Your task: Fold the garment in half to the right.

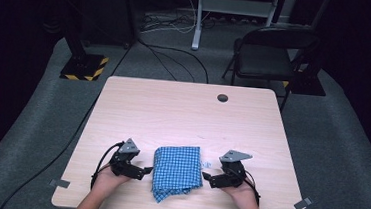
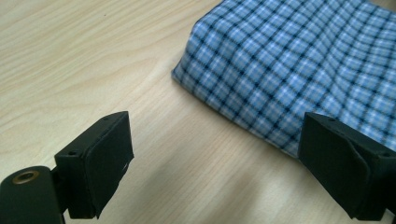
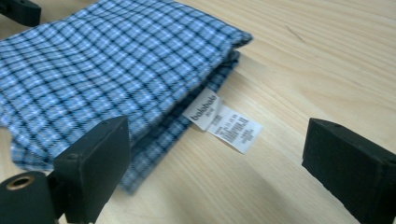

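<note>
A folded blue checked cloth [image 1: 177, 172] lies on the wooden table [image 1: 182, 114] near its front edge. My left gripper [image 1: 146, 172] rests just left of the cloth, jaws open and pointing at it; the cloth [image 2: 299, 65] lies ahead and to the right in the left gripper view. My right gripper [image 1: 207, 177] sits just right of the cloth, also open. In the right gripper view the folded cloth [image 3: 107, 70] lies ahead to the left, and its white label [image 3: 222, 124] sticks out onto the table between the jaws. Neither gripper holds anything.
A small dark hole [image 1: 222, 98] marks the table's far side. A black chair [image 1: 270, 53] stands behind the table at the right, a yellow-striped stand base [image 1: 83, 67] at the back left. Tape strips [image 1: 303, 203] mark the front corners. Cables run over the floor.
</note>
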`<state>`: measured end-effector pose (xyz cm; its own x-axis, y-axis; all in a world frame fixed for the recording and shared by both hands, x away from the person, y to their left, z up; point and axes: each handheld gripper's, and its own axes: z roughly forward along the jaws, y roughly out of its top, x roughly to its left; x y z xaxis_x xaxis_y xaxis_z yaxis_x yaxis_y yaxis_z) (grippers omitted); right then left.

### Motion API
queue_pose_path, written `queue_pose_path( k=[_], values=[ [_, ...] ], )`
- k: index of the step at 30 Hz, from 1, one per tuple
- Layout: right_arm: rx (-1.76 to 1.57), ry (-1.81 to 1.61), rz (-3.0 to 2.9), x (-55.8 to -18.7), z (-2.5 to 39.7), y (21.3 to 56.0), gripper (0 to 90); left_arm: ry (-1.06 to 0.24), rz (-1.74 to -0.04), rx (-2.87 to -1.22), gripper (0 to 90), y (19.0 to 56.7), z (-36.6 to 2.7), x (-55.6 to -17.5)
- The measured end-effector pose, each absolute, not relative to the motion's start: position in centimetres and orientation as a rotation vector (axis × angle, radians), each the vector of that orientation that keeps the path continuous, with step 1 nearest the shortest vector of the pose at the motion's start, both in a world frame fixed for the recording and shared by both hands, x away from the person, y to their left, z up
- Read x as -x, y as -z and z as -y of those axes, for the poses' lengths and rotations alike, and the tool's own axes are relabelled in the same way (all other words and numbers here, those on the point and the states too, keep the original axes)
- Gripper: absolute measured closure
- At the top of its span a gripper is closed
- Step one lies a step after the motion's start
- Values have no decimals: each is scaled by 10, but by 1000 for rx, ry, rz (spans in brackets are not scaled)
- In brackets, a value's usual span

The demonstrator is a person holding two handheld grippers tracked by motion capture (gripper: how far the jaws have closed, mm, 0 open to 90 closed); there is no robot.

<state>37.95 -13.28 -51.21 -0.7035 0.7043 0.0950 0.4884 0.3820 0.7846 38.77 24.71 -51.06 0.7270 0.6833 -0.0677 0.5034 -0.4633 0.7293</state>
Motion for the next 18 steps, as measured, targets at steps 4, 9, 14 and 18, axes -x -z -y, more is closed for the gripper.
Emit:
queue_pose_path(
  k=[4, 9, 14, 18],
  values=[
    [-1087, -1224, -2371, -381, 140, 513, 70, -317, -916, -2156, 102, 513, -252, -389],
    [-1113, -1228, -2344, -383, 145, 515, 72, -334, -932, -2141, 102, 515, -255, -391],
    [-1149, -1216, -2313, -382, 153, 521, 72, -346, -950, -2143, 103, 519, -259, -393],
    [-1182, -1222, -2298, -382, 159, 523, 72, -348, -965, -2141, 103, 521, -262, -393]
  ],
)
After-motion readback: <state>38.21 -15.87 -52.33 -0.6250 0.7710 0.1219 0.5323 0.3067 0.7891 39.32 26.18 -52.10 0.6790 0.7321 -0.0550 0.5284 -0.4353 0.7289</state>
